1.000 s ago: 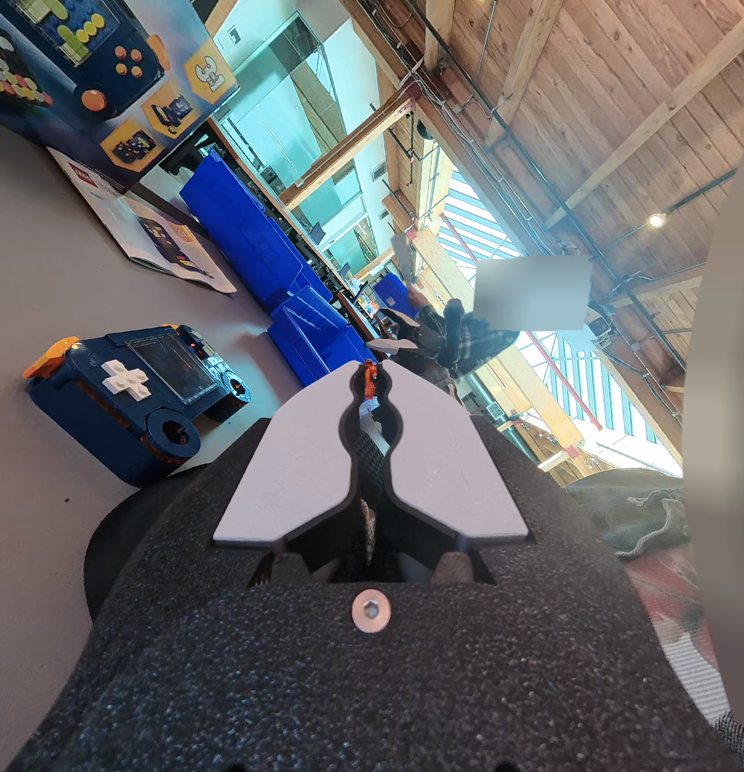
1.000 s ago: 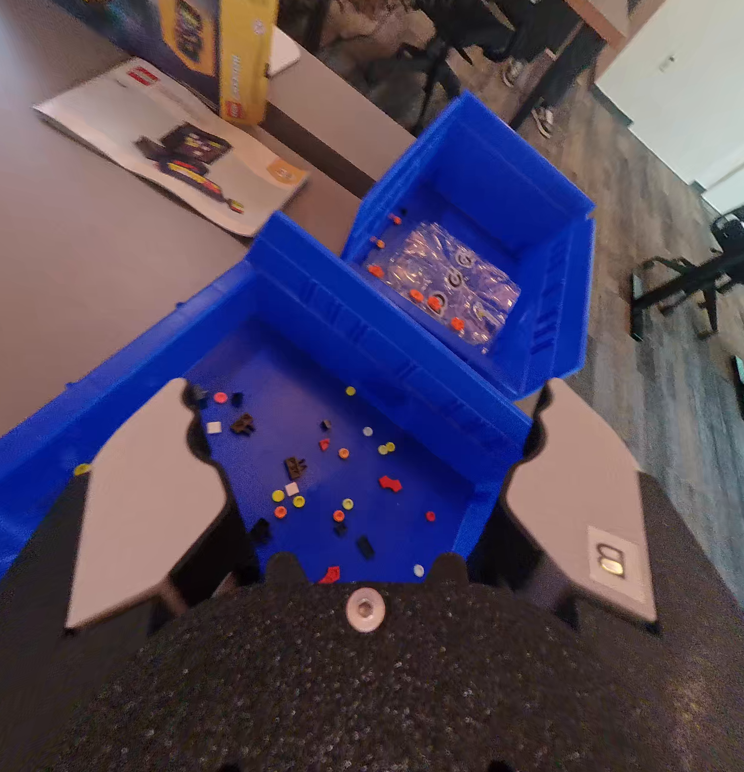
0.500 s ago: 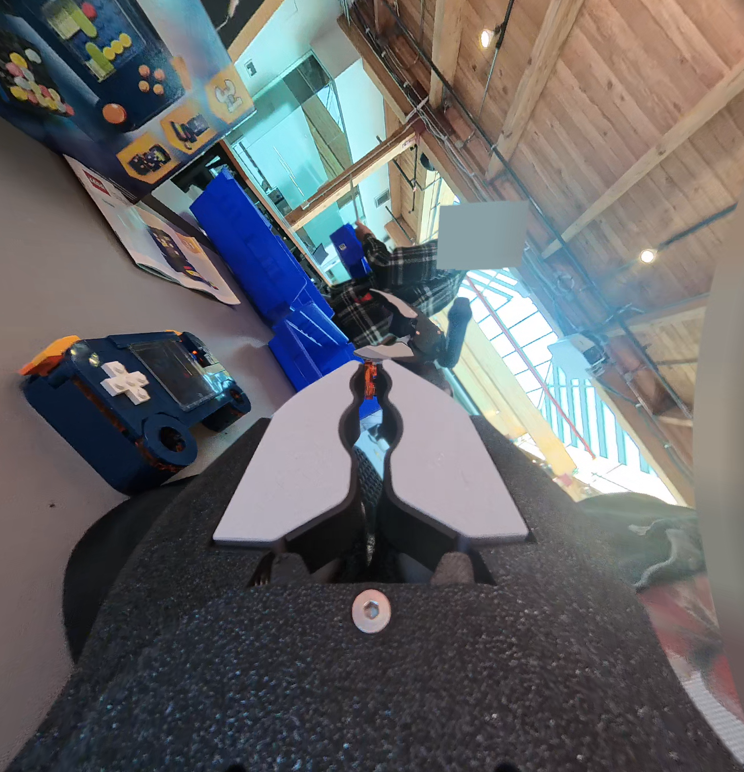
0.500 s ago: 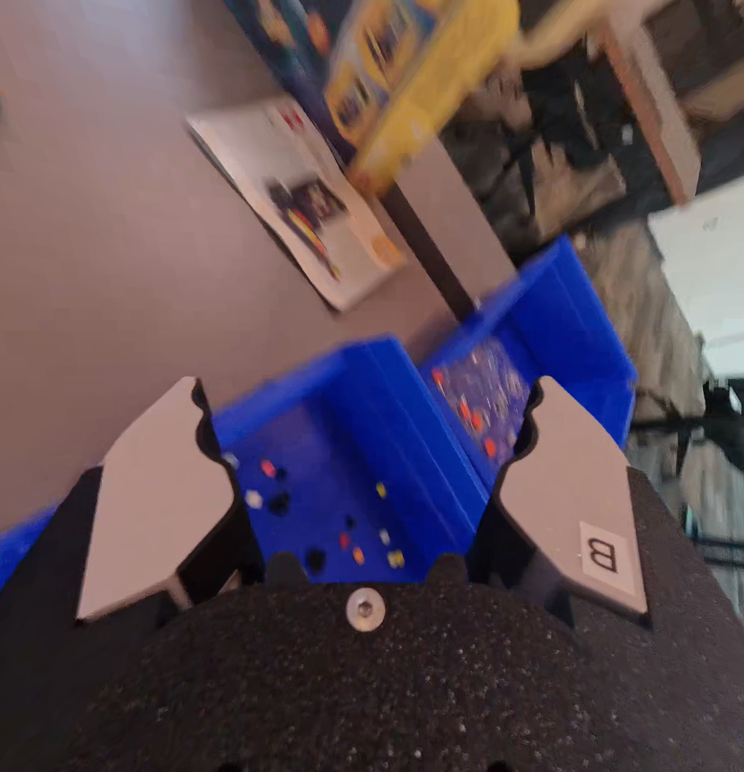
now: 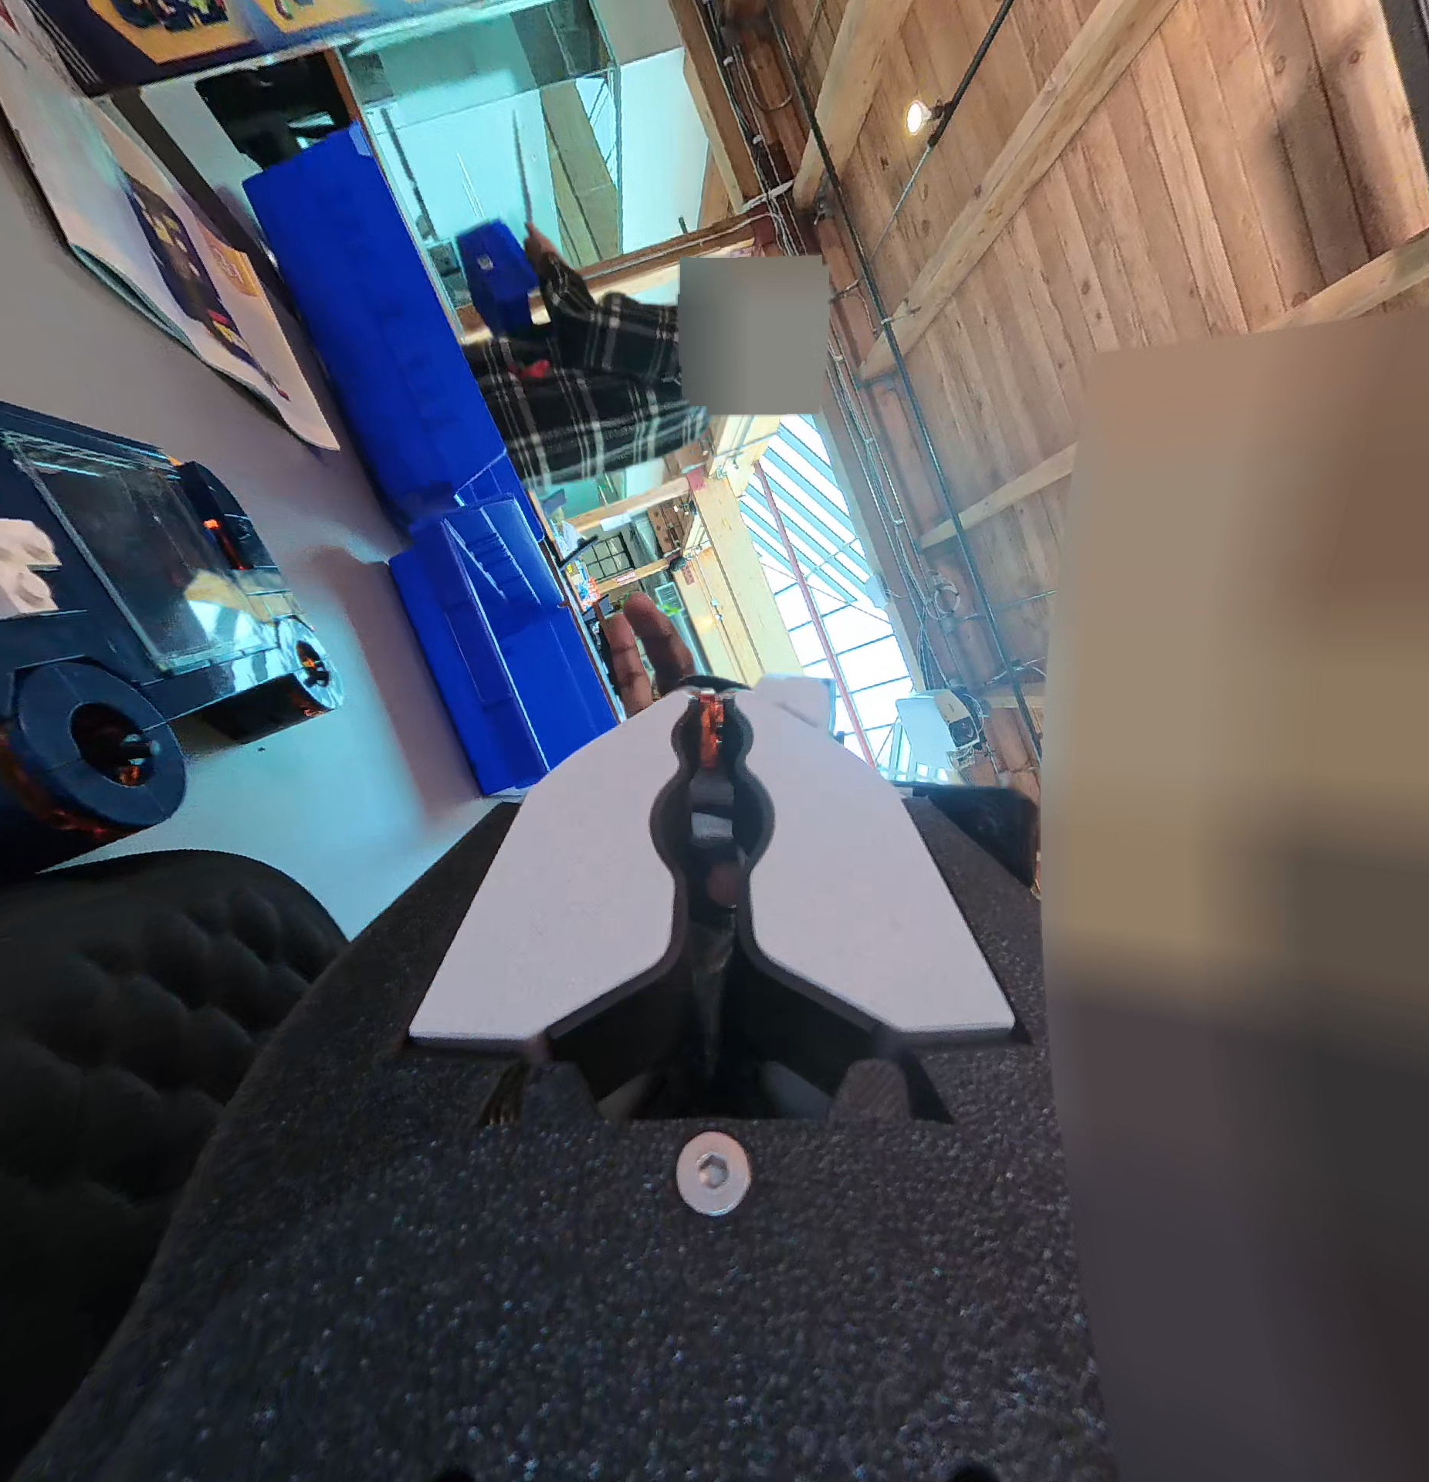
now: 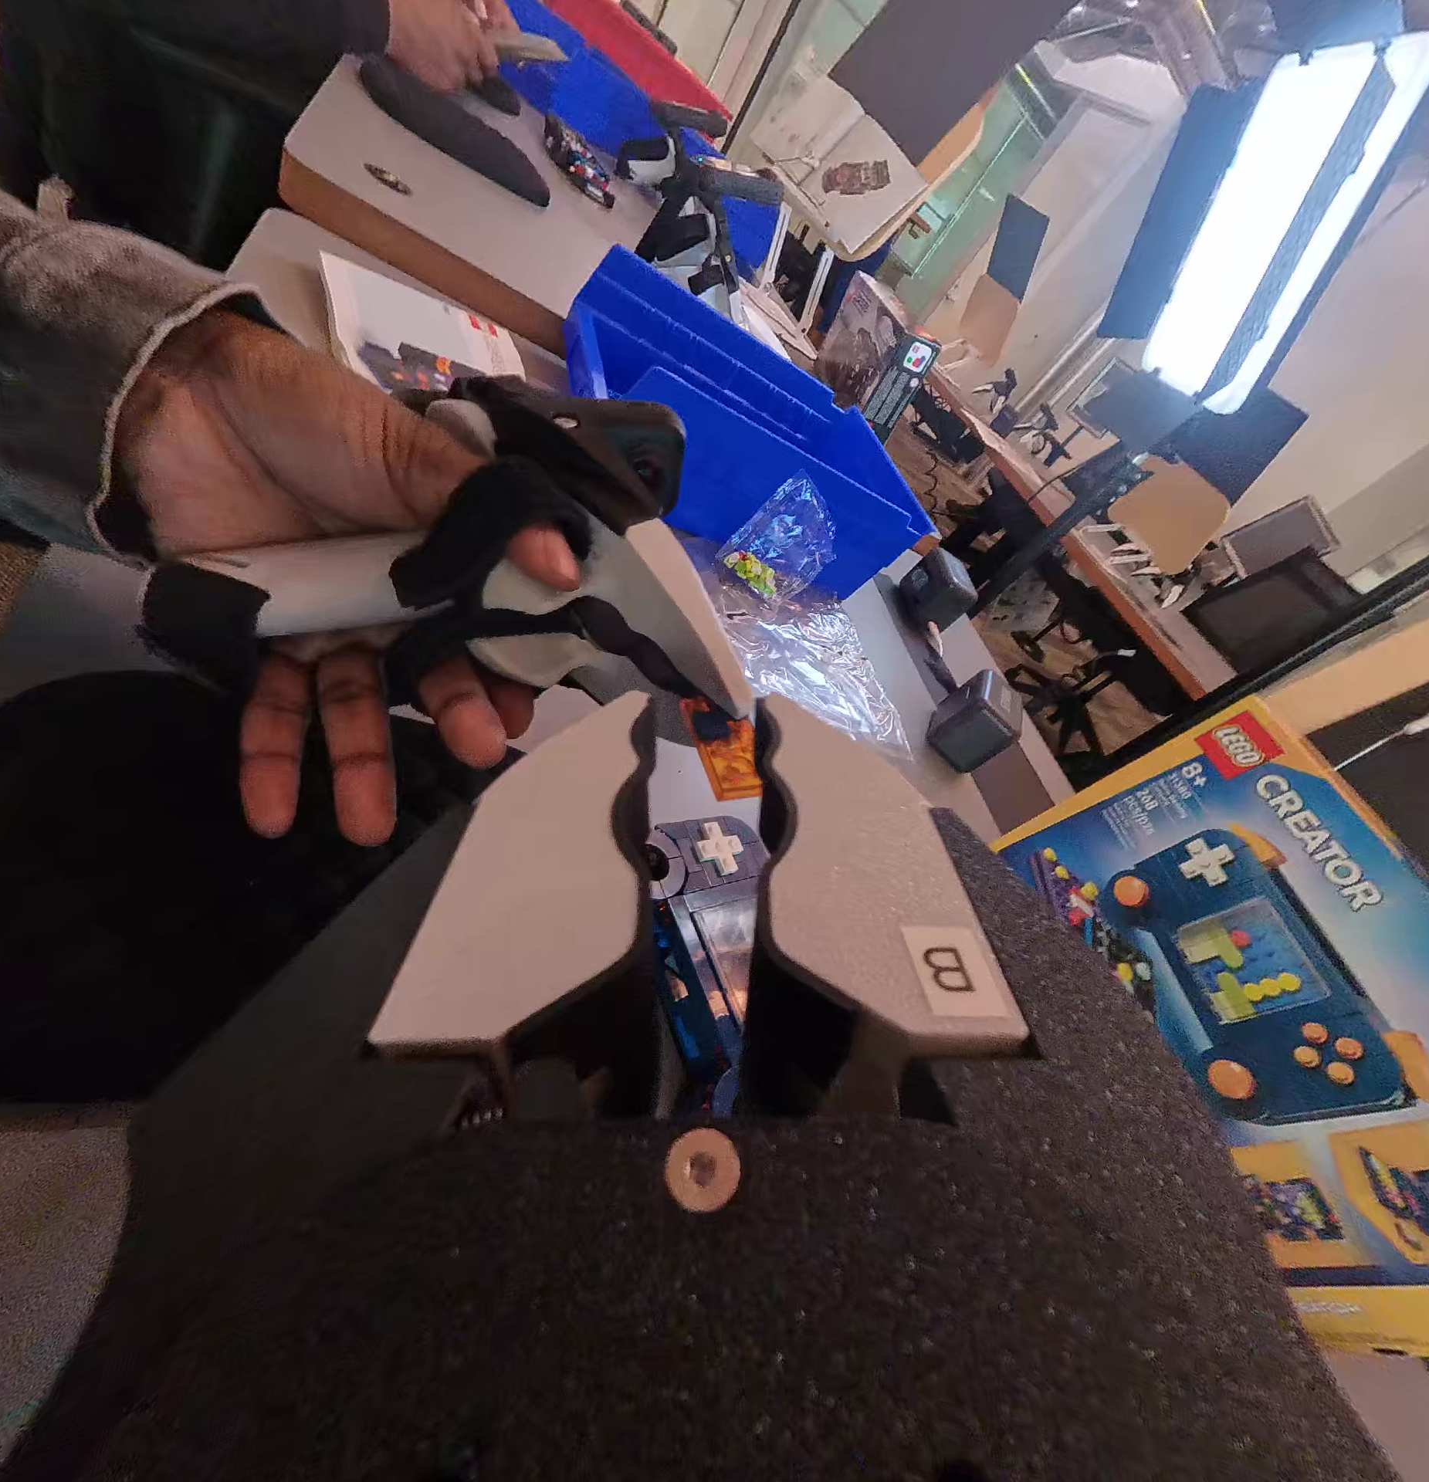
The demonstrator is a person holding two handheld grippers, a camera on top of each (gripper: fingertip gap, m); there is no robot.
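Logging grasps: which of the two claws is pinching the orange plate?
The left claw, shut on the orange plate; the right claw is open, its tips apart near that plate.

I'm looking into a large shared workshop or lab space. Overhead I see a timber plank ceiling [image 5: 1136, 200] with exposed beams and conduit. Rows of grey work tables [image 6: 470, 216] run back into the room, carrying blue plastic parts bins [image 6: 743, 425], a toy-brick set box [image 6: 1256, 962] and instruction booklets [image 6: 406, 329]. A bright studio light panel [image 6: 1288, 192] stands at the far side.
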